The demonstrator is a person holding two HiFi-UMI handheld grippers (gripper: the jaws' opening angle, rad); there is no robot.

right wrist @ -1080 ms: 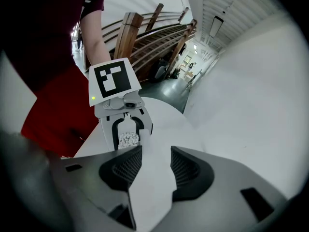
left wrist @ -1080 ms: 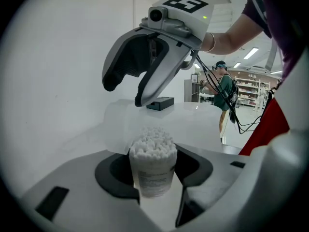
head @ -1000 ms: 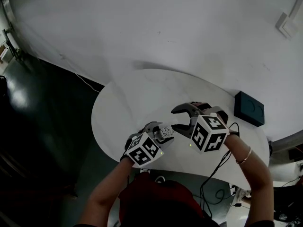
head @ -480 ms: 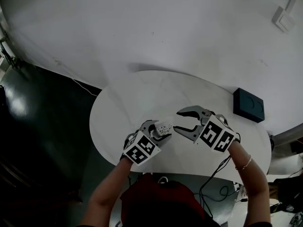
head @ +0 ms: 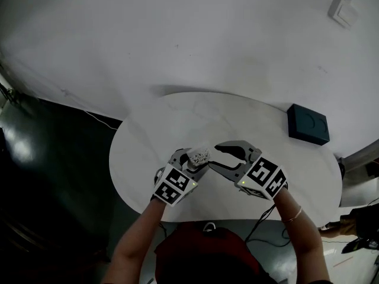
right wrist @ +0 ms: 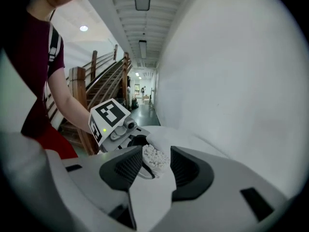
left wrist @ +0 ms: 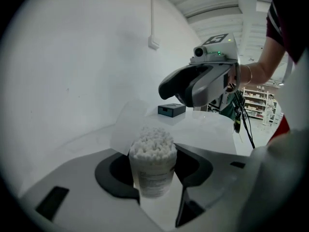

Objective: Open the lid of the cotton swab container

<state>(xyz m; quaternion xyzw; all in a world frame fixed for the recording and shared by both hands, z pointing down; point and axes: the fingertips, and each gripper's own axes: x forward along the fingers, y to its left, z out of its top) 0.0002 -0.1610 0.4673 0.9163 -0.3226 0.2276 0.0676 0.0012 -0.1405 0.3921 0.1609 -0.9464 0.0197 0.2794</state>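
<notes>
Cotton swab container (left wrist: 152,175) is sitting upright over the near part of the table (head: 177,117), clamped between the left gripper (head: 195,160) pads. Its swabs are showing, and a pale flap (left wrist: 129,125) behind is looking like the opened lid. The right gripper (head: 214,157), having rolled over since a second ago, is hanging just beside with jaws spread and empty. Bare tabletop is lying ahead, and the dark box (head: 308,125) is sitting well apart.

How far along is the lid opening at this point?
Done: the cotton swab container shows bare swab tips, no lid on top. In hand: the left gripper clamps it. The right gripper stands open beside it; the lid itself I cannot spot. Left: seemingly nothing.
</notes>
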